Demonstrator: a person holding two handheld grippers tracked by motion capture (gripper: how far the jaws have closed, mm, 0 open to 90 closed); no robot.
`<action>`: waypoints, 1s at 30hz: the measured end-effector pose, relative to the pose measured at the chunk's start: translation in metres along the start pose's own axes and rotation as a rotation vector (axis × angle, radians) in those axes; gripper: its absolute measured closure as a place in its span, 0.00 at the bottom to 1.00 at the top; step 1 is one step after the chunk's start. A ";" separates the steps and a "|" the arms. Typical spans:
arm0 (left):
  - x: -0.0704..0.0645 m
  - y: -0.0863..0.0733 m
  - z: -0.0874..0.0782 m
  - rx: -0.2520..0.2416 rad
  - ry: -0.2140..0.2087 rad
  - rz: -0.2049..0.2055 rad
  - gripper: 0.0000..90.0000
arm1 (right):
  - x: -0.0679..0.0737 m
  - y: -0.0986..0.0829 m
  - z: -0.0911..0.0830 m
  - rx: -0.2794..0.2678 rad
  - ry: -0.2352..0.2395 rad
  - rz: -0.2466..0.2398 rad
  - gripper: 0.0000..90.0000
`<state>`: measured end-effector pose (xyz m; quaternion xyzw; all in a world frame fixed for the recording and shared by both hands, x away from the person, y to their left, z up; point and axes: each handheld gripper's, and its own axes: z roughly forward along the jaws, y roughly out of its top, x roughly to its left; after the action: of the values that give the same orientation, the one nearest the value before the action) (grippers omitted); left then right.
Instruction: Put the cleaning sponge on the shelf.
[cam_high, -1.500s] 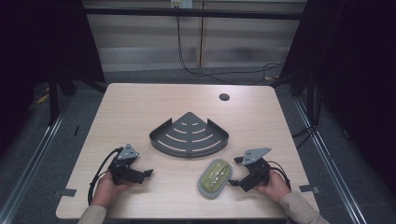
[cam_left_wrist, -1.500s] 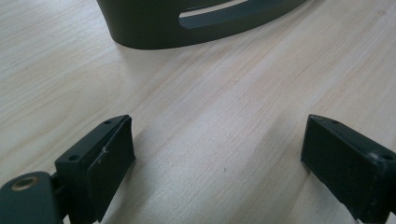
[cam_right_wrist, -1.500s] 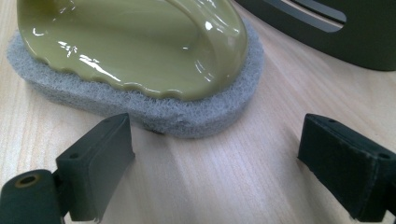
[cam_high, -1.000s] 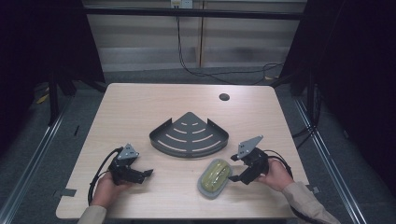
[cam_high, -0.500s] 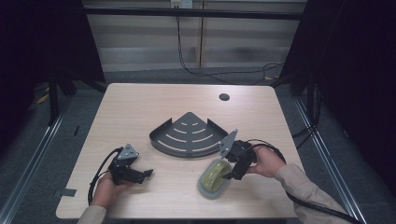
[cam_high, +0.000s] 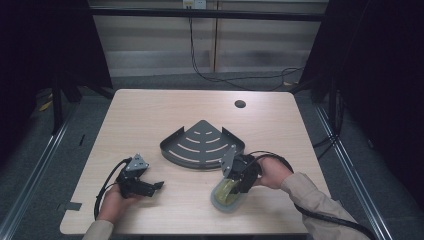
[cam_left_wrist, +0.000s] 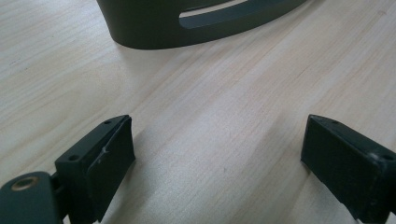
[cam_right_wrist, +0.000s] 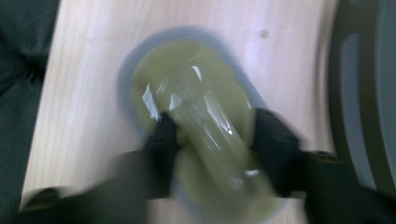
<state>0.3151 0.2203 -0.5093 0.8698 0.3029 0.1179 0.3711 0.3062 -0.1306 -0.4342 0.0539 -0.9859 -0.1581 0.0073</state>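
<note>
Table: light wood top with rounded corners, seen from above; a small dark round hole is set near its far edge, right of centre.

Corner shelf: dark grey metal, fan-shaped, with curved slots in its floor and a low wall. It is placed flat near the middle of the table. In the left gripper view its rounded wall and one slot are seen beyond the jaws, well apart from them.

Soap: a yellow-green oval bar wrapped in clear, glossy film, laid in a grey oval dish. Dish and bar are found at the near right part of the table, just in front of the corner shelf's near right corner and apart from it. In the right gripper view the bar is seen blurred, with the grey rim around it.

Right gripper: held in the right hand, lowered over the soap from the far right. Its jaws are set on either side of the wrapped bar, close against its flanks; because of the blur it cannot be told whether the bar is actually pinched.

Left gripper: held in the left hand, rested low at the near left part of the table, pointed to the right. Its jaws are spread wide over bare wood, with nothing between them.
</note>
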 end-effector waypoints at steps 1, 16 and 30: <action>0.000 0.000 0.000 0.000 0.000 0.000 0.10 | 0.001 0.001 -0.001 0.008 0.002 -0.014 0.78; 0.000 0.000 0.000 0.001 0.002 0.002 0.10 | -0.008 -0.003 -0.028 0.059 -0.011 0.117 0.79; 0.000 0.000 0.000 -0.004 0.001 -0.005 0.10 | -0.013 -0.005 -0.050 0.053 -0.035 0.137 0.79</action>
<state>0.3149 0.2200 -0.5095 0.8684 0.3049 0.1180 0.3729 0.3213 -0.1497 -0.3883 -0.0161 -0.9911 -0.1319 -0.0005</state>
